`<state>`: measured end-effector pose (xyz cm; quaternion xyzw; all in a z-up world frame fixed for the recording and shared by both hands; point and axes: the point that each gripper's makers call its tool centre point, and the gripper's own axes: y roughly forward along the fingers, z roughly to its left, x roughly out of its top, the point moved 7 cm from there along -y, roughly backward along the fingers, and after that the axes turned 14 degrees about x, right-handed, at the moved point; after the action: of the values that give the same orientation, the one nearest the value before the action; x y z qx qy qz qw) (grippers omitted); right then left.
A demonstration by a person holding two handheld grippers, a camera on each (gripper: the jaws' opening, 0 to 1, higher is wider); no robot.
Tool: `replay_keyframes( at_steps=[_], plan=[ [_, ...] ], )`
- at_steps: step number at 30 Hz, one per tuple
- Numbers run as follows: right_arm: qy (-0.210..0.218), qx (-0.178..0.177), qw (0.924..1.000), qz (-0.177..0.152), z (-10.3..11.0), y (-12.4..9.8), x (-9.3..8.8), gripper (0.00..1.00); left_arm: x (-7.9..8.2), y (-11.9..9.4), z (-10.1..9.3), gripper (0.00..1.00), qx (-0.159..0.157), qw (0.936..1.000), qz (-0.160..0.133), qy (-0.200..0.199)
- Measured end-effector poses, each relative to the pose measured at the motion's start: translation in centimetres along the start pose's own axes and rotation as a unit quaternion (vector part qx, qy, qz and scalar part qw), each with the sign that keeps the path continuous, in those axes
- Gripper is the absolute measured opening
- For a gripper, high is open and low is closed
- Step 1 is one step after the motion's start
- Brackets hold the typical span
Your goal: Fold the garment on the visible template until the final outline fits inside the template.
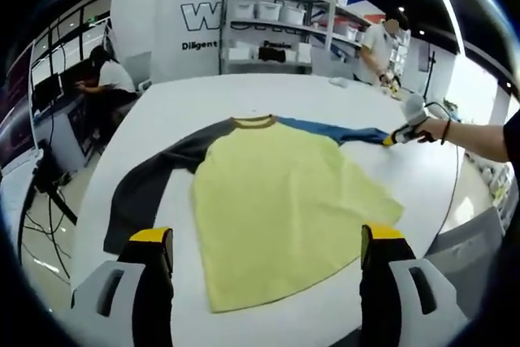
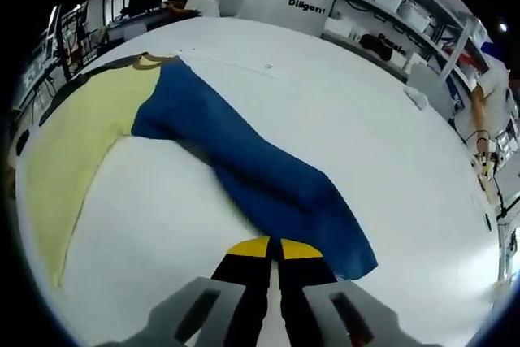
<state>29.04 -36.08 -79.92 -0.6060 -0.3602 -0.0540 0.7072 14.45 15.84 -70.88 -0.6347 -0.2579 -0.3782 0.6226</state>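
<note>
A: Garment spot?
B: Shirt (image 1: 276, 201) flat at frame center on white tabletop (image 1: 162, 111), yellow body, dark sleeve (image 1: 150, 188) lower left, blue sleeve (image 2: 260, 176) stretched out.
A: Tools?
B: Left tool (image 1: 264, 249) spread wide above the hem. Right tool (image 2: 274, 248) pressed together, pinching the blue sleeve's cuff.

Yellow shirt (image 1: 284, 201) flat, sleeves outspread

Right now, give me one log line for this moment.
shirt: flat on table | right tongs: shut on blue sleeve cuff, sleeve stretched out | left tongs: open above hem | dark sleeve: untouched
</note>
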Motion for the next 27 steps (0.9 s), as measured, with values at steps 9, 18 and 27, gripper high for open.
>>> replay_keyframes(
  at_steps=[9,18,27],
  plan=[
    [0.010,-0.018,0.9998,-0.004,-1.5,-0.6,-0.7,0.00,0.0,-0.2,-0.2,0.96,-0.005,1.0000,-0.001,0.007],
    [0.036,-0.033,0.9988,0.006,-2.7,-0.8,-2.1,0.01,0.0,-0.3,0.1,0.95,-0.002,1.0000,0.001,0.010],
    [0.068,-0.044,0.9967,0.001,-3.3,-1.6,-3.0,0.19,-0.2,-0.3,0.0,0.95,-0.004,0.9999,0.006,0.015]
  ],
)
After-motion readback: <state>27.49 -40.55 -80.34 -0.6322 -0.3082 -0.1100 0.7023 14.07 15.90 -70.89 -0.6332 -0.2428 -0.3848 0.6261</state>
